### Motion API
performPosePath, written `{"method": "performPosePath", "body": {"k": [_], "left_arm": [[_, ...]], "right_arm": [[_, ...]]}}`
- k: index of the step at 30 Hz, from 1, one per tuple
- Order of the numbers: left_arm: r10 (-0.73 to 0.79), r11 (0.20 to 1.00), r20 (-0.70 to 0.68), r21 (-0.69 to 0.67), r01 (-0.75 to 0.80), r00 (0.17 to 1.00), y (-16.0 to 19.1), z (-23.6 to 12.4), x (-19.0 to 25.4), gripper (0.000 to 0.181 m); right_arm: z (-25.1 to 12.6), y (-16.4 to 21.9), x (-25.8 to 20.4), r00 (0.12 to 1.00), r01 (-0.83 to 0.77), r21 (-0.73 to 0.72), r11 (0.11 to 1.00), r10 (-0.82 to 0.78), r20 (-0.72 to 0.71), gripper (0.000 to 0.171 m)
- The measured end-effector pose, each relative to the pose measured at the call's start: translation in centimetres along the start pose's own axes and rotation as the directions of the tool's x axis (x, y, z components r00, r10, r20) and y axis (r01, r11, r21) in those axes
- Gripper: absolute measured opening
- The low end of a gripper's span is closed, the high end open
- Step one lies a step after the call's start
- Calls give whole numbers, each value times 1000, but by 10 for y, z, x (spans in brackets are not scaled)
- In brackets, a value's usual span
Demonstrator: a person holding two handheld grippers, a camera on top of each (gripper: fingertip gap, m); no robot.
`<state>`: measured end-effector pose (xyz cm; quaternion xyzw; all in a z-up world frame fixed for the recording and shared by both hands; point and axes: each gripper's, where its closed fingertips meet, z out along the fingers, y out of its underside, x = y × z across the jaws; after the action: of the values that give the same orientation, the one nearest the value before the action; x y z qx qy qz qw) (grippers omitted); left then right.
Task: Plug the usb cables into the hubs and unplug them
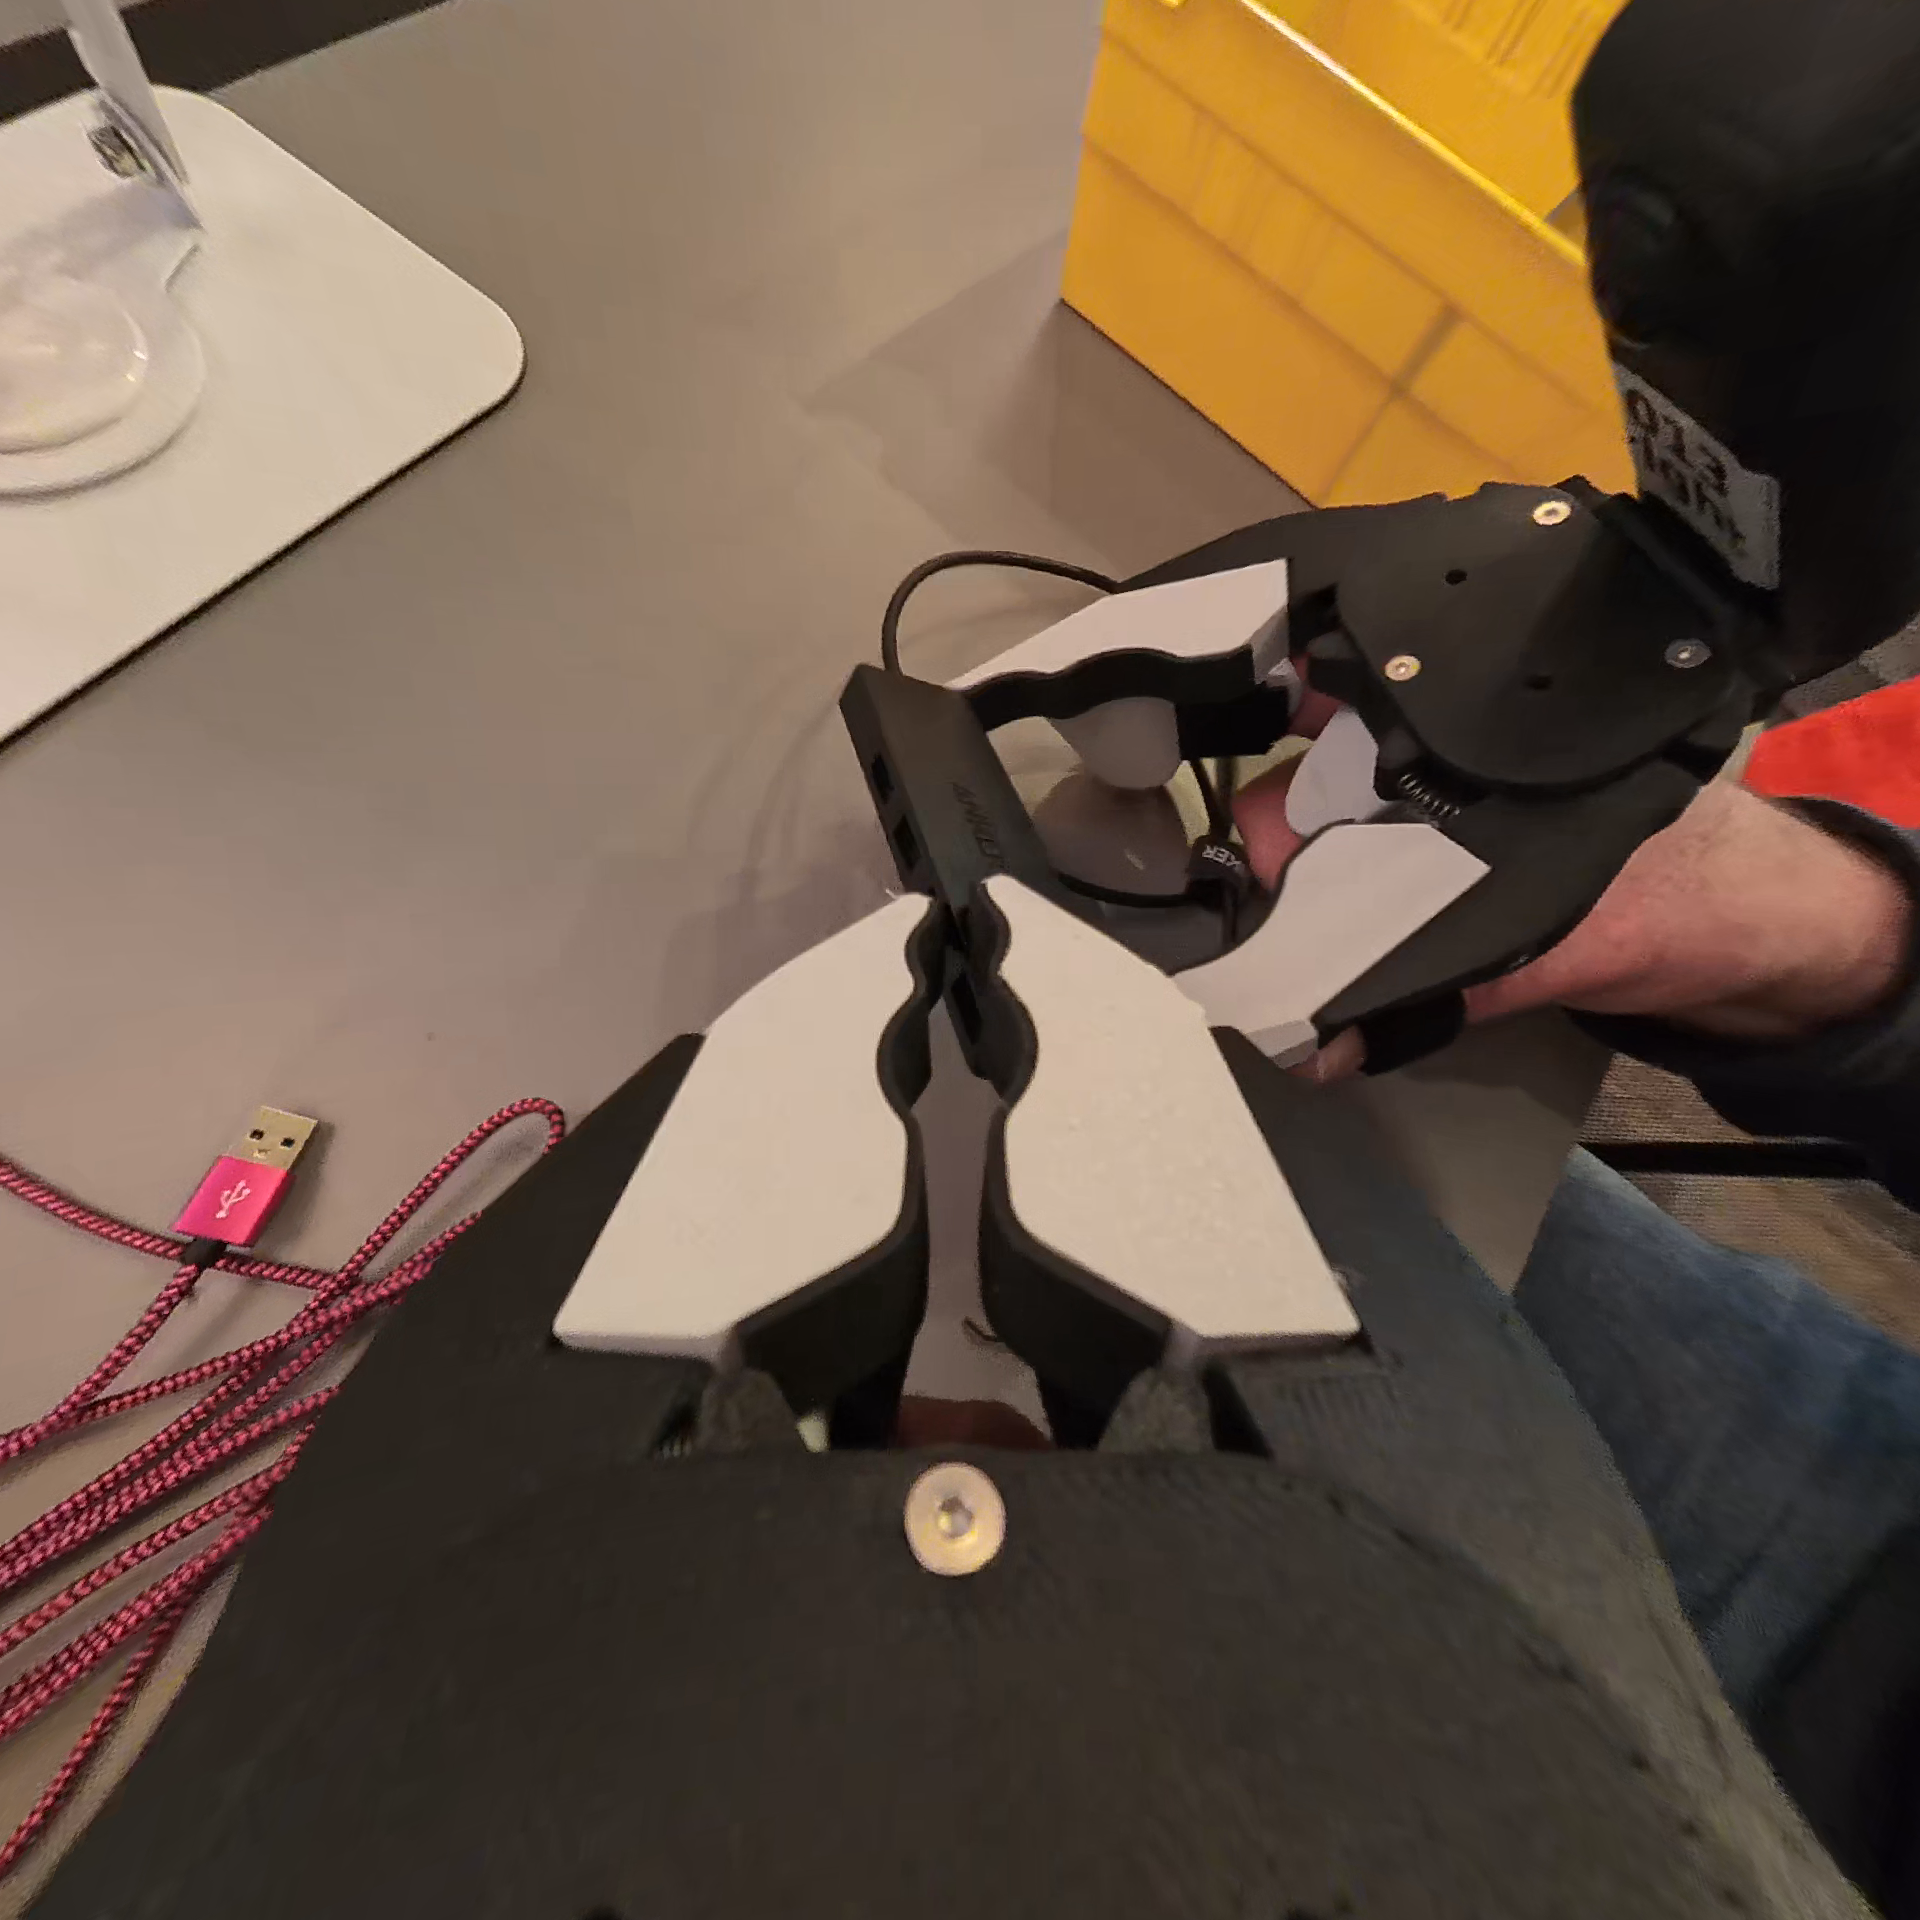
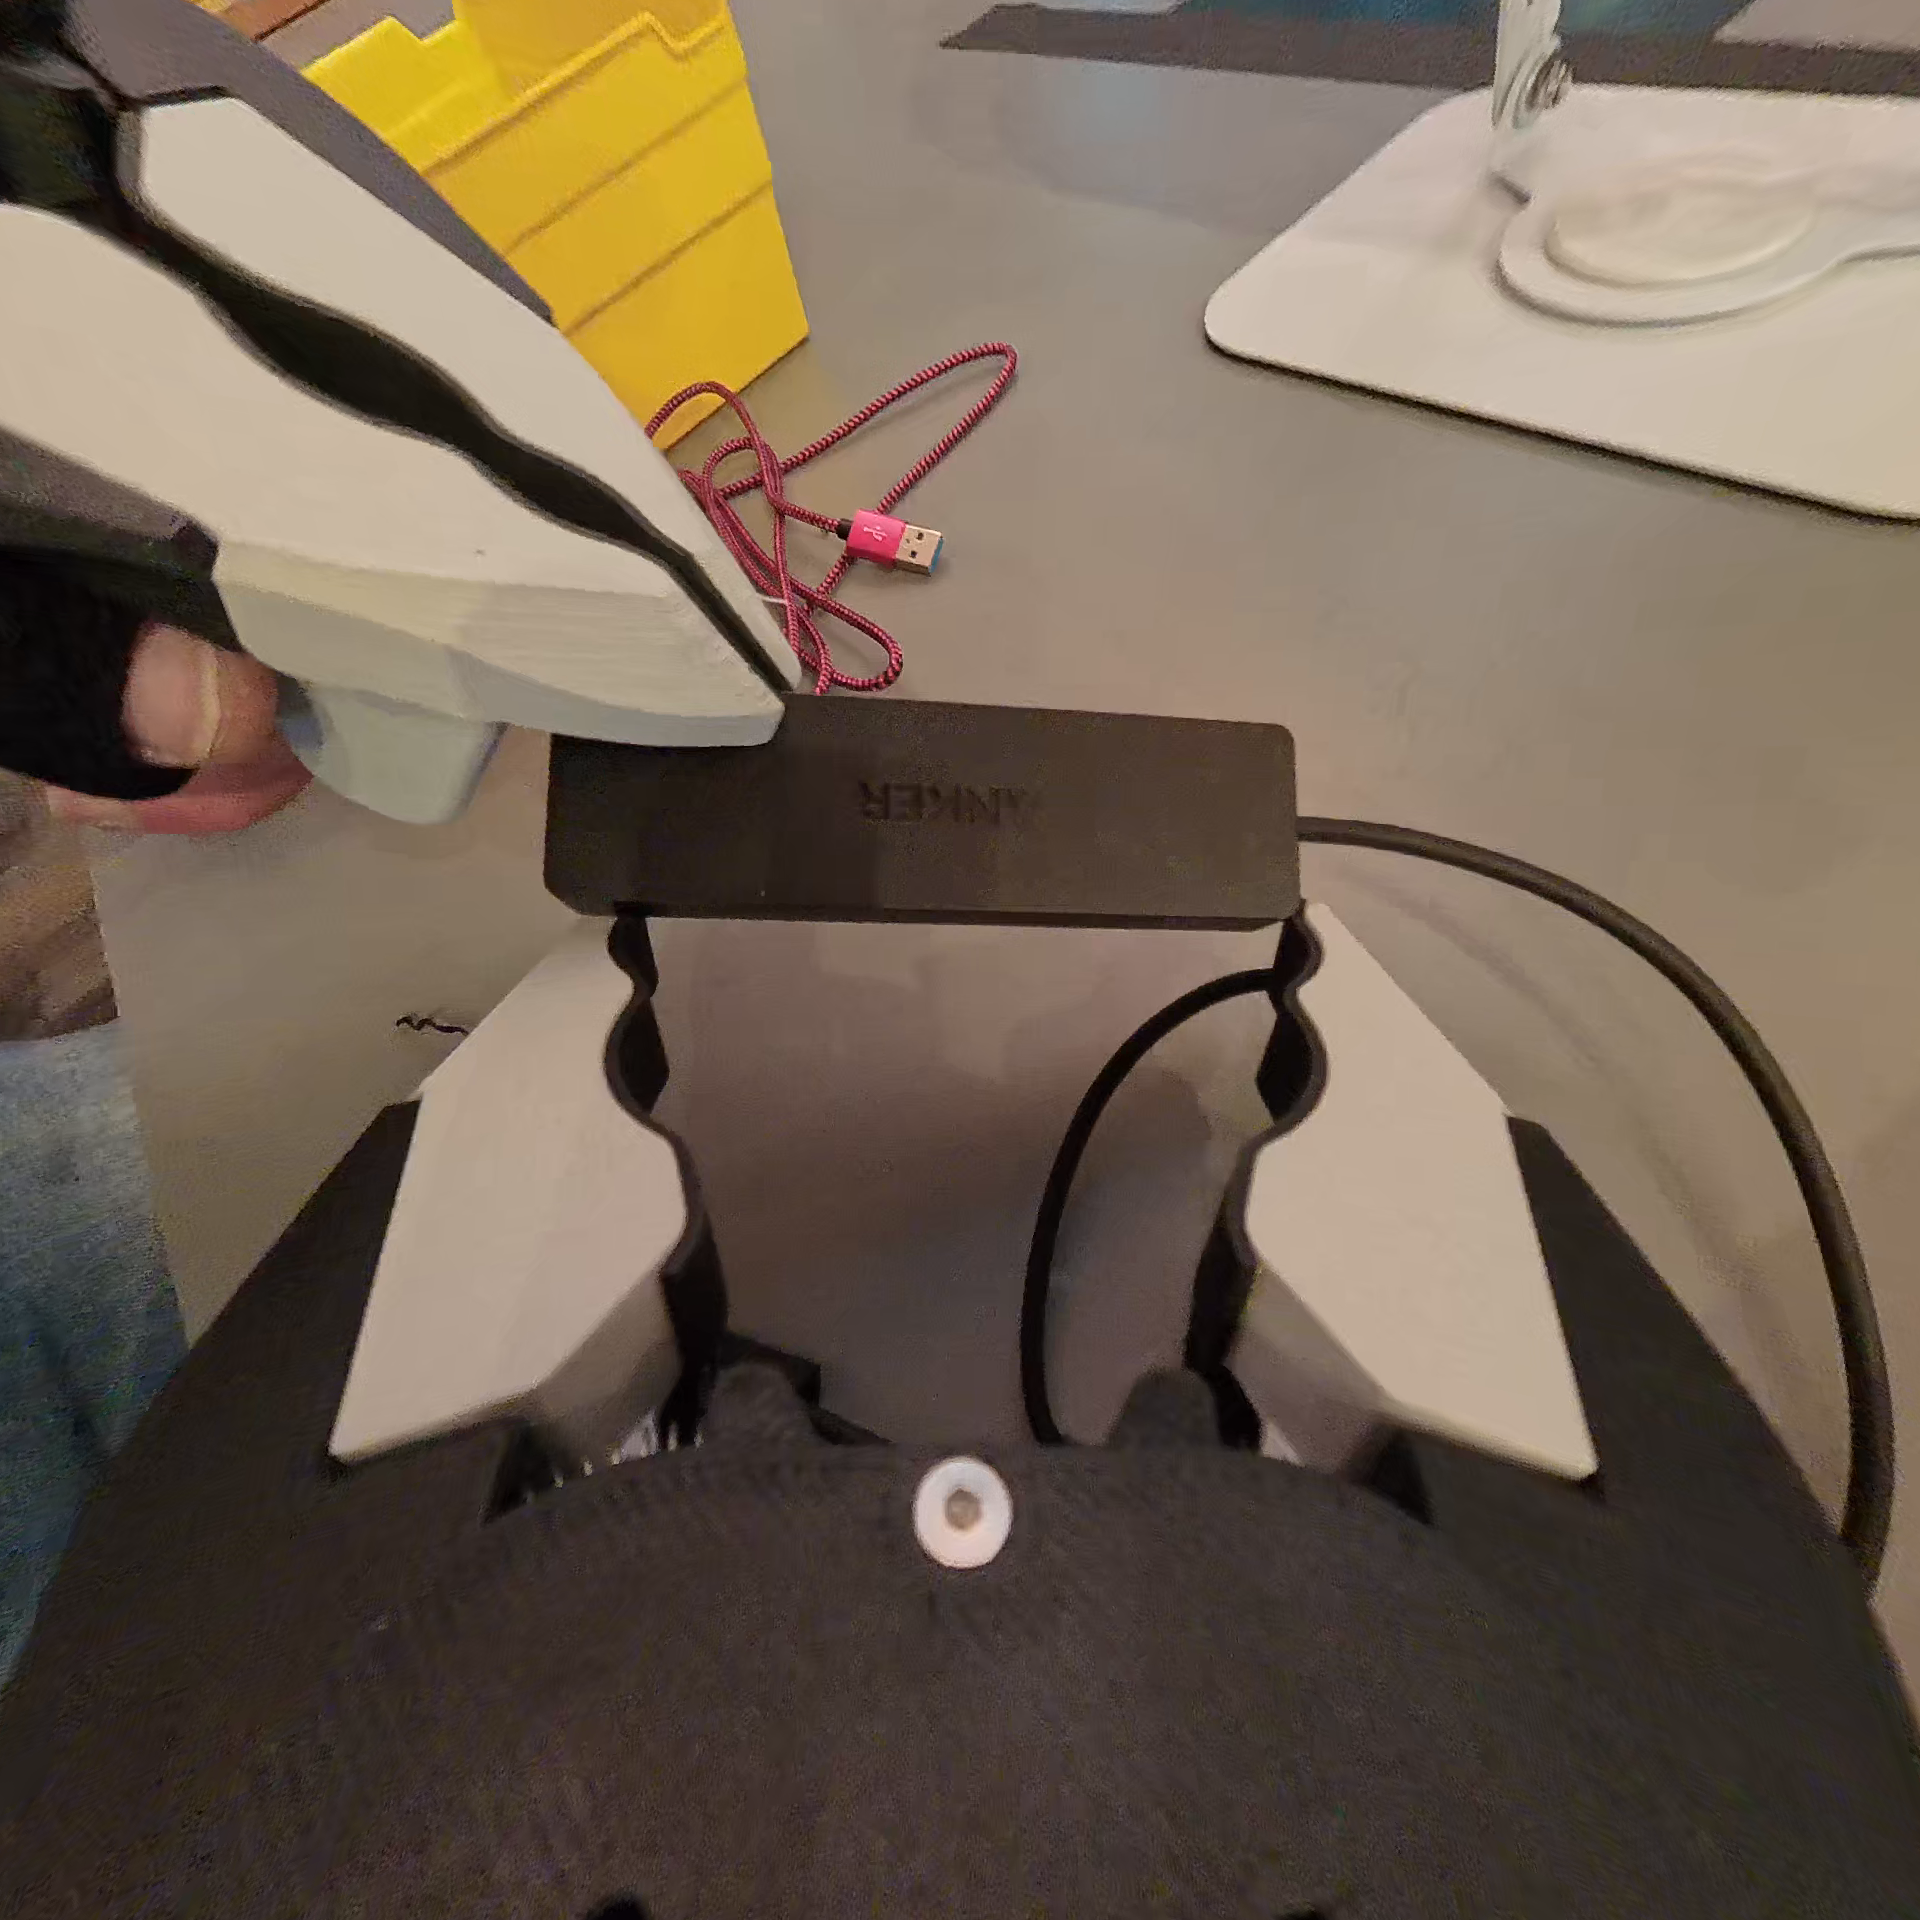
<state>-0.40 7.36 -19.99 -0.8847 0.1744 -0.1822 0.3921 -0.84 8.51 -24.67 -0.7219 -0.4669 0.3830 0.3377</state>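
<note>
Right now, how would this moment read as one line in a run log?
left gripper: shut on black hub end | right gripper: open, spanning hub | pink USB cable: unplugged on table

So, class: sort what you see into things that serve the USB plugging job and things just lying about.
Job:
- black hub, clamped by the left gripper
- right gripper, open along the hub's edge
- hub's black cable
- pink braided USB cable, unplugged on the table

Lying about:
- yellow bins
- white stand base
</note>
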Motion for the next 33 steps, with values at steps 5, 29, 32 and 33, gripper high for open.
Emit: {"method": "performPosePath", "body": {"k": [5,29,32,33], "left_arm": [[-90,995,-122,-56,83,988,7,3,5,15],[-349,937,-346,-98,337,871,23,21,10,13],[-379,918,-335,-22,395,862,13,14,2,11],[-379,916,-324,1,401,867,11,14,2,11]], "right_arm": [[0,-4,-1,992,122,23,992,-121,-35,120],[-15,-16,-16,934,351,102,931,-356,27,123],[-23,-12,-13,949,315,60,947,-316,11,129],[-24,-10,-14,951,309,43,950,-310,6,130]]}}
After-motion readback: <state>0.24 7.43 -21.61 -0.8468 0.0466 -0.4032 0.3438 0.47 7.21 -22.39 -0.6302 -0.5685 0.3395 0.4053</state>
